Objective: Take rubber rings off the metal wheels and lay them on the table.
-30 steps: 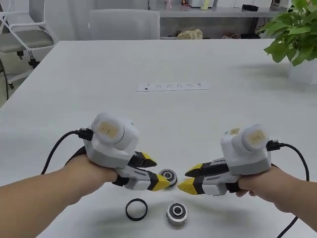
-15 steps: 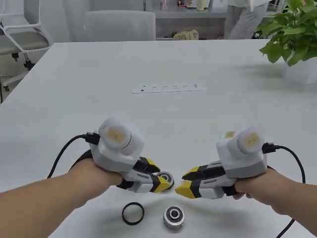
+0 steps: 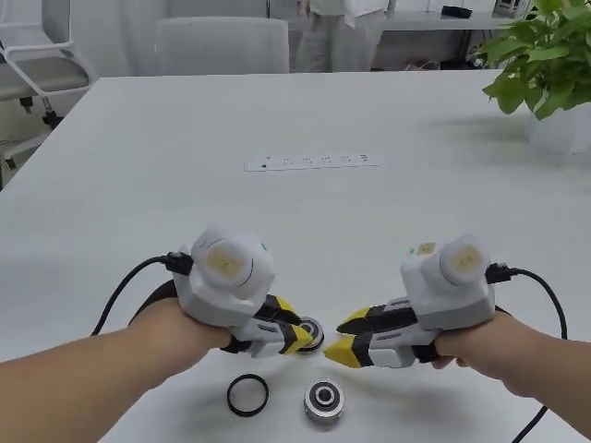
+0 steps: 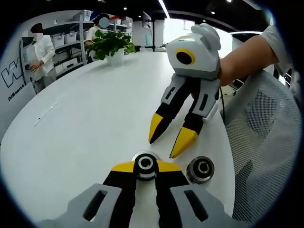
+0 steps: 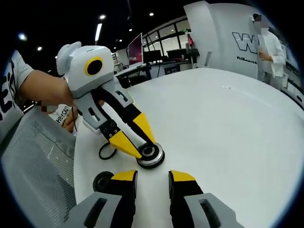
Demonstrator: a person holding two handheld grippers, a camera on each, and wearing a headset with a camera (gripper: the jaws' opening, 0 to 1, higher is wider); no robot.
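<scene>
A small metal wheel [image 3: 312, 330] [image 4: 145, 164] [image 5: 150, 155] rests on the white table [image 3: 369, 221], and my left gripper [image 3: 294, 327] [image 4: 145, 167] is shut on it, one yellow tip on each side. My right gripper [image 3: 343, 335] [image 5: 153, 176] [image 4: 169, 137] stands open just right of that wheel, pointing at it without touching. A second metal wheel [image 3: 324, 401] [image 4: 199, 169] [image 5: 102, 182] lies near the front edge. Beside it lies a loose black rubber ring [image 3: 247, 395] [image 5: 106, 153]. Whether the held wheel carries a ring is too small to tell.
A white power strip [image 3: 312, 162] lies mid-table. A potted plant [image 3: 540, 60] stands at the far right and a chair [image 3: 222, 44] at the far edge, with a person [image 3: 337, 28] behind. Cables trail from both grippers.
My left gripper's jaws have drawn together around the wheel. The right gripper has kept its place, open. The head camera has tilted a little, and a person has come into view at the back.
</scene>
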